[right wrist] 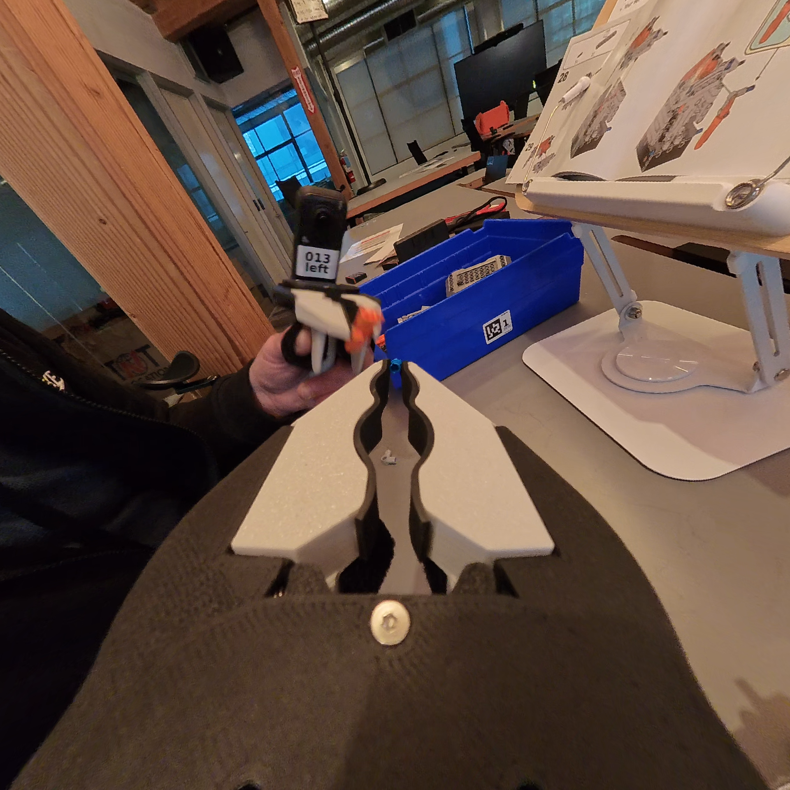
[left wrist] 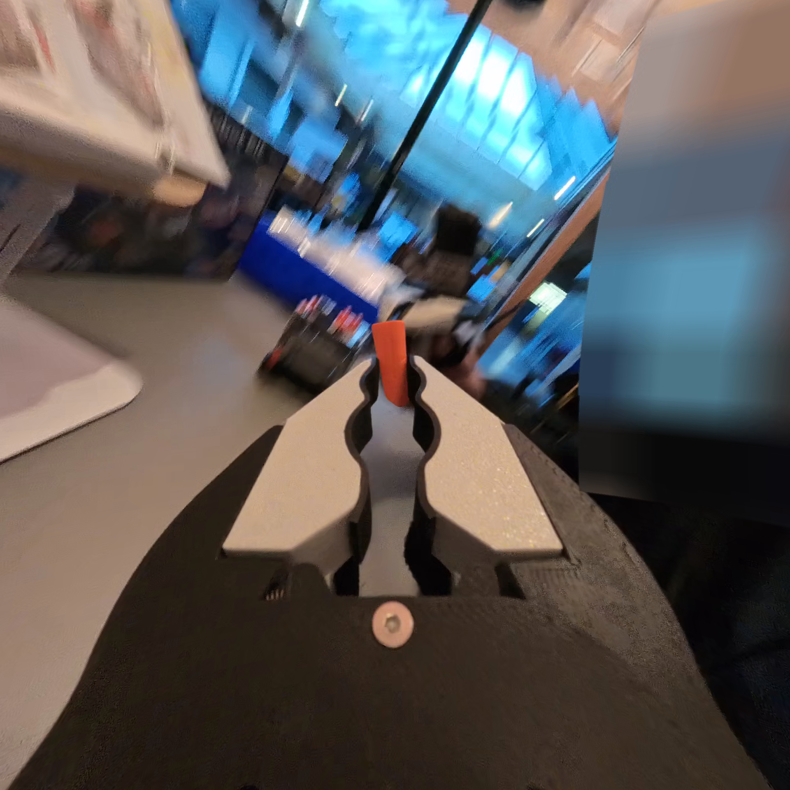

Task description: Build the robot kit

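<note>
1. Leftmost in the right wrist view, a person's dark sleeve (right wrist: 128, 427) runs in from the edge, and the hand (right wrist: 290, 376) at its end holds the left gripper (right wrist: 363, 337) up above the grey table (right wrist: 598, 534).
2. Seen from its own blurred left wrist view, the left gripper (left wrist: 391, 363) has its fingers drawn narrow around an orange piece (left wrist: 390, 363) pinched at the tips, its upper end standing out above them.
3. From the right wrist view the same orange piece (right wrist: 363, 327) shows at the far gripper's tips, just left of the blue bin.
4. At centre, the right gripper (right wrist: 396, 369) is closed to a narrow gap on a small blue pin (right wrist: 394, 366) held at the very tips.
5. Between its fingers, lower down, a tiny light grey part (right wrist: 388, 458) lies on the table.
6. Just beyond the tips stands a blue parts bin (right wrist: 491, 299) with a square coded sticker on its near wall; a grey studded plate (right wrist: 479, 273) lies inside.
7. To the right, a white book stand (right wrist: 641, 384) rests on the table, well apart from both grippers, and carries an open instruction booklet (right wrist: 662, 98) with building-step drawings.
8. Far back, a dark monitor (right wrist: 500, 77) sits on another table.
</note>
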`<state>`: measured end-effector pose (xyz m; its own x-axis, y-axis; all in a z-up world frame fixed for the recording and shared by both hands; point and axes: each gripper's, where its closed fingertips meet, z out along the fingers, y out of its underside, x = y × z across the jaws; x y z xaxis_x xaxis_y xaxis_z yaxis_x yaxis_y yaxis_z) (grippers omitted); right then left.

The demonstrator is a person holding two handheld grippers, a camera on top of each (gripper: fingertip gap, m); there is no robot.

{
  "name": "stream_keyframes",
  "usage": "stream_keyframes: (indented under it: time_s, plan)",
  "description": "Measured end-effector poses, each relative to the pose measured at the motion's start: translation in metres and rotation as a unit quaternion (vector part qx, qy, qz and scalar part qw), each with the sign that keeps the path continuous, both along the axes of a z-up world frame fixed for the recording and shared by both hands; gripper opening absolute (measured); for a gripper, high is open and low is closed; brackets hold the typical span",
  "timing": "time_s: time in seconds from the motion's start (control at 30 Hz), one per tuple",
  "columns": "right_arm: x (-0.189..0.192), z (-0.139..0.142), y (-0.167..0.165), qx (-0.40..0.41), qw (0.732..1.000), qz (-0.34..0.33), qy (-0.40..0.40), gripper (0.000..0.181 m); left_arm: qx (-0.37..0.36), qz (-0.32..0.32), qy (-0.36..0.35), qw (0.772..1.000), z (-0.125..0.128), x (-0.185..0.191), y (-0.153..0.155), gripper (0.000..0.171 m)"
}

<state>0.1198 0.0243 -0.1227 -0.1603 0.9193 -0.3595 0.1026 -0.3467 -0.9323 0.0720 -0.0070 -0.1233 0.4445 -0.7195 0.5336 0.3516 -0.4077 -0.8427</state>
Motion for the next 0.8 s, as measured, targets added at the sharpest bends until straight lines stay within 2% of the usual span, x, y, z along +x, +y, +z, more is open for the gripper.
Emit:
stream_keyframes:
  time_s: [0.07,0.13,0.2,0.27,0.43,0.53,0.63,0.73,0.8]
  plan:
    - [0.000,-0.002,0.002,0.002,1.000,-0.004,-0.004,0.002,-0.032,0.015,0.144,0.989,-0.039,0.010,0.001,0.011]
    - [-0.001,-0.006,0.003,0.009,1.000,-0.008,-0.014,0.002,-0.054,0.037,0.298,0.952,-0.080,0.007,0.002,0.011]
    - [-0.003,-0.009,0.002,0.010,1.000,-0.006,-0.018,0.002,-0.080,0.041,0.400,0.912,-0.113,0.002,0.000,0.011]
    - [-0.005,-0.012,0.001,0.014,1.000,-0.006,-0.025,0.002,-0.091,0.045,0.454,0.885,-0.132,-0.002,-0.001,0.011]
    - [-0.007,-0.020,0.004,0.013,0.999,-0.007,-0.036,0.002,-0.127,0.040,0.531,0.837,-0.164,-0.012,-0.006,0.012]
    - [-0.008,-0.022,0.004,0.013,0.999,-0.007,-0.040,0.002,-0.140,0.027,0.532,0.834,-0.173,-0.010,-0.009,0.015]
    - [-0.008,-0.023,0.004,0.013,0.999,-0.008,-0.042,0.003,-0.131,0.045,0.547,0.826,-0.168,-0.016,-0.006,0.036]
    - [-0.008,-0.025,0.005,0.014,0.999,-0.008,-0.044,0.002,-0.093,0.048,0.525,0.844,-0.141,-0.014,-0.010,0.033]
    - [-0.009,-0.027,0.003,0.018,0.999,-0.004,-0.046,0.003,-0.067,0.058,0.495,0.865,-0.110,-0.019,-0.014,0.027]
